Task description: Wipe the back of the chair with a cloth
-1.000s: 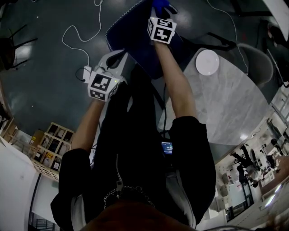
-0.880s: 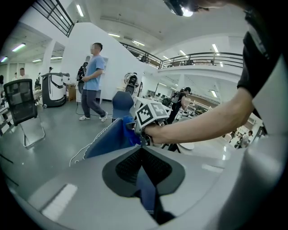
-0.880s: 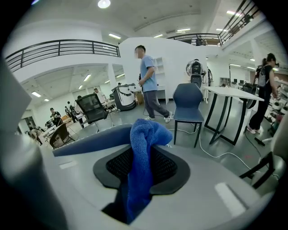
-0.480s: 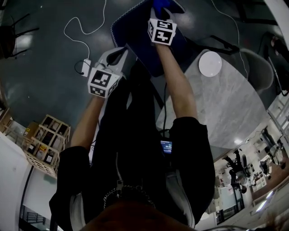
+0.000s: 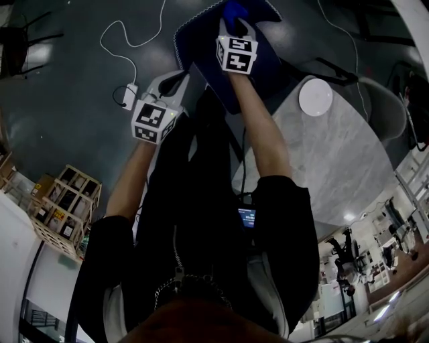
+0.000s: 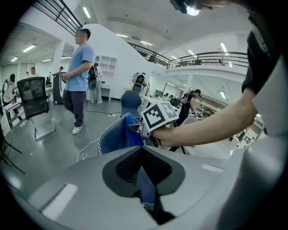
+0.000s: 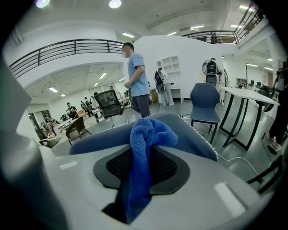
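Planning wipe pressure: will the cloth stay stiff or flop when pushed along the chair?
Likely floppy: the cloth bunches and droops where the right gripper pinches it. Probably light and grippy, given its fuzzy pile; it may drag on the chair.

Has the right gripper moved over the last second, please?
Yes, slightly: the right gripper, shut on the cloth, has slid toward the person along the chair back.

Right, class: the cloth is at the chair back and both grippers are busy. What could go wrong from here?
1. The right gripper holds only a bunched fold of the cloth. Hard rubbing might drag it out.
2. The left gripper looks clamped on the edge of the chair. Pushing against that grip could twist or tip the chair.
3. A loose cable lies on the floor beside the chair. A sidestep could catch it.
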The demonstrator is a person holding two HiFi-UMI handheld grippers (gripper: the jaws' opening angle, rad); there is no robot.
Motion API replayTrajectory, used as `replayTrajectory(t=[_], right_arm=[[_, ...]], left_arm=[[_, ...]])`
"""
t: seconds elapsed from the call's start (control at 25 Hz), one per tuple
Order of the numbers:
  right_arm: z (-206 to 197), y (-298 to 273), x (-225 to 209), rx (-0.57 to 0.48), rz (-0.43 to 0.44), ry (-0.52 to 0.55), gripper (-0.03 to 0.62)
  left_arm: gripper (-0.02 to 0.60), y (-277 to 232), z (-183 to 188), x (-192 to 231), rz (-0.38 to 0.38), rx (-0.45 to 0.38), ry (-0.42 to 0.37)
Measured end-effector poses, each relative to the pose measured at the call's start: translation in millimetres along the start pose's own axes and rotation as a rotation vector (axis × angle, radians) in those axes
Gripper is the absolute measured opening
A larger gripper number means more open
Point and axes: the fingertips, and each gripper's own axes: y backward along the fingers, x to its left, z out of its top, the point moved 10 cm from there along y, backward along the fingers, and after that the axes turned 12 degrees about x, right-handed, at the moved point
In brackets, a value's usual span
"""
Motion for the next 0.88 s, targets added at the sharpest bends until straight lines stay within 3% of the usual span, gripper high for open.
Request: replayTrajectory(t=[0.88], right_arm=[[-38, 9, 71, 0.043, 0.140, 0.102, 0.109]], left_arm=[[0.011, 19, -38, 26, 0.071, 0.046, 0.070]])
